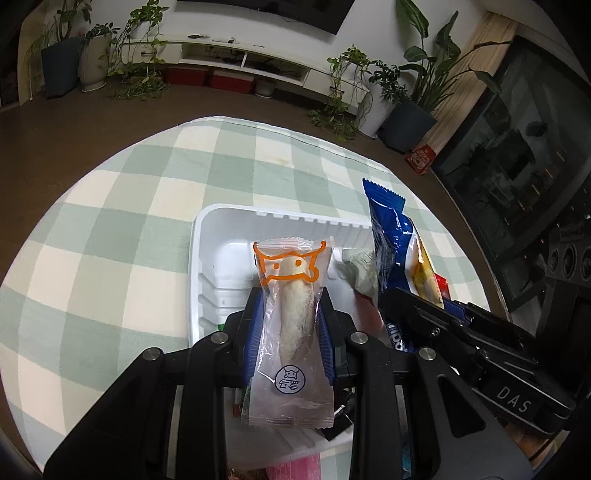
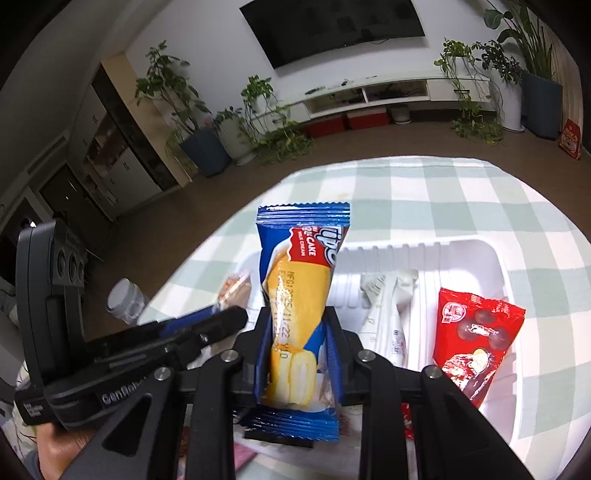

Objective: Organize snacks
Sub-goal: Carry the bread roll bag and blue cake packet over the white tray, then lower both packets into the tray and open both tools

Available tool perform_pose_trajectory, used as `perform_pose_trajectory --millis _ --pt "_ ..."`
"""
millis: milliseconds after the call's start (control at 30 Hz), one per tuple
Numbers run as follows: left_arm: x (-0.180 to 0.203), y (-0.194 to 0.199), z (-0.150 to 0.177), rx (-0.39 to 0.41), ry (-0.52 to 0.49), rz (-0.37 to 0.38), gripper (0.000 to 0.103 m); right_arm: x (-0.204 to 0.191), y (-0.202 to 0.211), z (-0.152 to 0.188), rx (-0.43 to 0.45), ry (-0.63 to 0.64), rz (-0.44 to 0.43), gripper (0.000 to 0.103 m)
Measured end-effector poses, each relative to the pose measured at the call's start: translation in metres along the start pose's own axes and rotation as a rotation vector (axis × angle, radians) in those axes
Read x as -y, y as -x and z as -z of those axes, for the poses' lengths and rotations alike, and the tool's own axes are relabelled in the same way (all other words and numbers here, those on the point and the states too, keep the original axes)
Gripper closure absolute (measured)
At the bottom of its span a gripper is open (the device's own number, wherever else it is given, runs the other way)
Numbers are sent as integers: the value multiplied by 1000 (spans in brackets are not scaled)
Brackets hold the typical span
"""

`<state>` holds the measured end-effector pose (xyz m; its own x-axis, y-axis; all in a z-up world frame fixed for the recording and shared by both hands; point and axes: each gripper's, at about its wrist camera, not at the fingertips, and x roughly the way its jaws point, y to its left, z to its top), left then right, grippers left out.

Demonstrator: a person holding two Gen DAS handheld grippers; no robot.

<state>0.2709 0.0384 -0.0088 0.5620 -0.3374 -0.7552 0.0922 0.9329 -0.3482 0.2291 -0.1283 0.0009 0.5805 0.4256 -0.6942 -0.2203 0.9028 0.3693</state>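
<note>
Above the white tray on the checked counter, we hold two snacks.
Our left tongs are clenched on a clear bread packet; our right tongs grasp the blue cake packet. At 3 o'clock in the right view, a red candy bag leans on the tray's wall, a white sachet beside it.

A home living room (wall-mounted television, low media console, potted plants).
</note>
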Motion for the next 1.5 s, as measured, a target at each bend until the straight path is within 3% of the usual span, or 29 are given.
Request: perform_pose_trajectory --millis 367,767,867,1100,1267,1500 --pt "-7 -19 0 -18 -3 -24 77 2 -20 8 -46 42 70 74" --pt "-10 -39 -3 -38 -7 -55 73 -1 -33 14 -73 60 90 74" --pt "-12 -39 -3 -41 -1 -71 60 -3 -33 14 -74 63 92 73" --pt "-13 -30 -5 -26 10 -75 53 -5 -32 14 -72 55 88 70" --pt "-13 -12 -5 2 13 -73 39 -3 -26 13 -62 53 77 53" --pt "-11 30 0 74 26 -71 1 -3 -7 7 -16 41 52 30"
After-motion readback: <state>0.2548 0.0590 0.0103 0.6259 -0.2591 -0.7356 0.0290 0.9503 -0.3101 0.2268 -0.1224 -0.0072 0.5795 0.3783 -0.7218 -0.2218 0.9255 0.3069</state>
